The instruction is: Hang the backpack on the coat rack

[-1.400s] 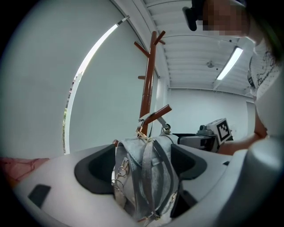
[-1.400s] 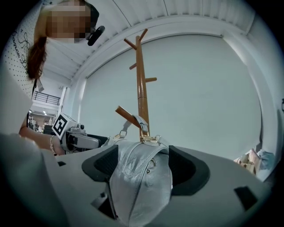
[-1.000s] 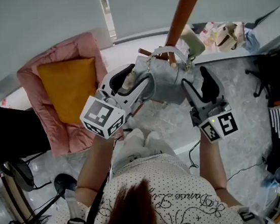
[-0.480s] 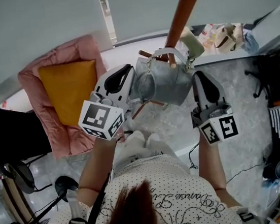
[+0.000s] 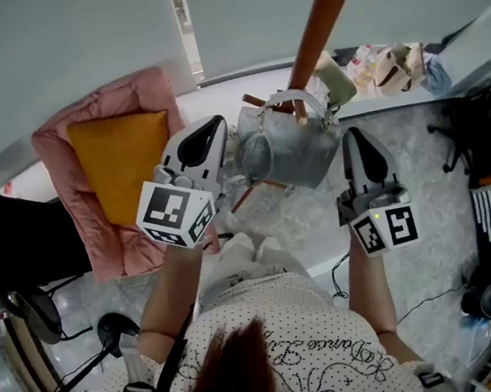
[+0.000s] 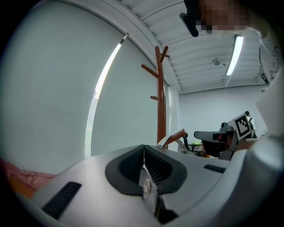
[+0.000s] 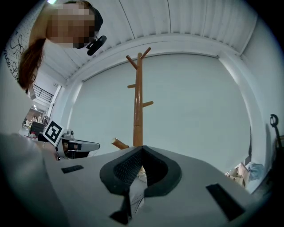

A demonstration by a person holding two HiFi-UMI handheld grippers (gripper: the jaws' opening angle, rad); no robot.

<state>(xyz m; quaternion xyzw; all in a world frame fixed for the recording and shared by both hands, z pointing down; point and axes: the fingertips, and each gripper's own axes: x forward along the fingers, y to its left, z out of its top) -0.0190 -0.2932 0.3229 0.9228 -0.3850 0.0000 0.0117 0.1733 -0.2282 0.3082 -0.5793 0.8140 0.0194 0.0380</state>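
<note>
Pale grey walls and a marbled grey floor surround the tall brown wooden coat rack [image 5: 322, 10]. The grey fabric backpack [image 5: 289, 149] hangs by its handle on a lower peg. The left gripper [image 5: 210, 131] and the right gripper [image 5: 351, 134] sit just beside the backpack. Their jaws have just closed and are pressed together, with nothing between them.

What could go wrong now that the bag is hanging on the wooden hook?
The backpack hangs only by its thin top handle on a short peg of the coat rack, so it might slide off. The left tongs and right tongs have just closed with nothing between them, right beside the bag. Pulling them away carelessly could bump it loose.
</note>
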